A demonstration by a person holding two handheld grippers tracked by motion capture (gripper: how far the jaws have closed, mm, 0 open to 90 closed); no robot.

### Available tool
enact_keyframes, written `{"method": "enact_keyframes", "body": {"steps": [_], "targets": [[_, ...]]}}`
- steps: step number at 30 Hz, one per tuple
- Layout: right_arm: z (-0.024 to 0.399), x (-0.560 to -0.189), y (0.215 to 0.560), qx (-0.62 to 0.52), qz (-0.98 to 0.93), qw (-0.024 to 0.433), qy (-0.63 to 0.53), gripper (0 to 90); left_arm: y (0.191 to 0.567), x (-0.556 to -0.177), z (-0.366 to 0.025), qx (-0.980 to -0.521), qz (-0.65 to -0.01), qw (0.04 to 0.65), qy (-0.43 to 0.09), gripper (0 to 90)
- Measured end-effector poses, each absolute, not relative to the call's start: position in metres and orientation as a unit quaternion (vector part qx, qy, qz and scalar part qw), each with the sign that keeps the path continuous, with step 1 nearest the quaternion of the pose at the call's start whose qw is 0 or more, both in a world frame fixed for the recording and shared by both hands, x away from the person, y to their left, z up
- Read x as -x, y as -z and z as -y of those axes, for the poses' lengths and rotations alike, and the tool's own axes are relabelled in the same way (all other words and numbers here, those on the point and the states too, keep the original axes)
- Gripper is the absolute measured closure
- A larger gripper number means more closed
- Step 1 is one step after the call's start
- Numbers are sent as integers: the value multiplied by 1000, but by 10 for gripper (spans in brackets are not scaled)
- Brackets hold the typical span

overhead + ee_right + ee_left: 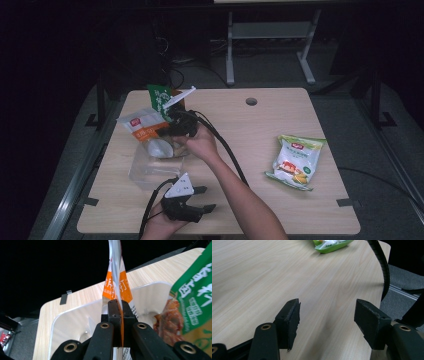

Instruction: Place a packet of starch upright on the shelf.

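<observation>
My right gripper [169, 128] [117, 307] is shut on the edge of an orange and white snack bag [141, 125] [117, 287]. It holds the bag over a clear plastic container [150, 172] [75, 322] at the table's left. A green snack bag [160, 98] [197, 295] stands right beside it, at the container's far side. My left gripper [206, 198] [327, 312] rests near the front edge, jaws open, with only bare tabletop between them.
A green and white snack bag [296, 161] [332, 244] lies flat on the right half of the wooden table [250, 130]. The right gripper's black cable [227, 152] [382, 265] trails across the middle. A round hole [251, 101] is near the far edge.
</observation>
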State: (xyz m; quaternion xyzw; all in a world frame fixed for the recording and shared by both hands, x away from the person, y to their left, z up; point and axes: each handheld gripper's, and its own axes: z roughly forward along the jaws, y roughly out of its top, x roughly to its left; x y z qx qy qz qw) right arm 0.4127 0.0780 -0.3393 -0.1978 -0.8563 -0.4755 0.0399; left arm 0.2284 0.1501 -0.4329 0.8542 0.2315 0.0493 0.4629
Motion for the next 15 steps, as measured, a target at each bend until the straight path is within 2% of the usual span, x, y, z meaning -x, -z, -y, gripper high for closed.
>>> {"method": "enact_keyframes", "body": {"steps": [13,15], "targets": [[-89,-415,371,216,851,45,476,888,434,-228,-149,-857,-229,459,-49,366],[-86,-416,372,224,848,54,478,817,434,-228,-149,-857,-231,459,-48,366]]}}
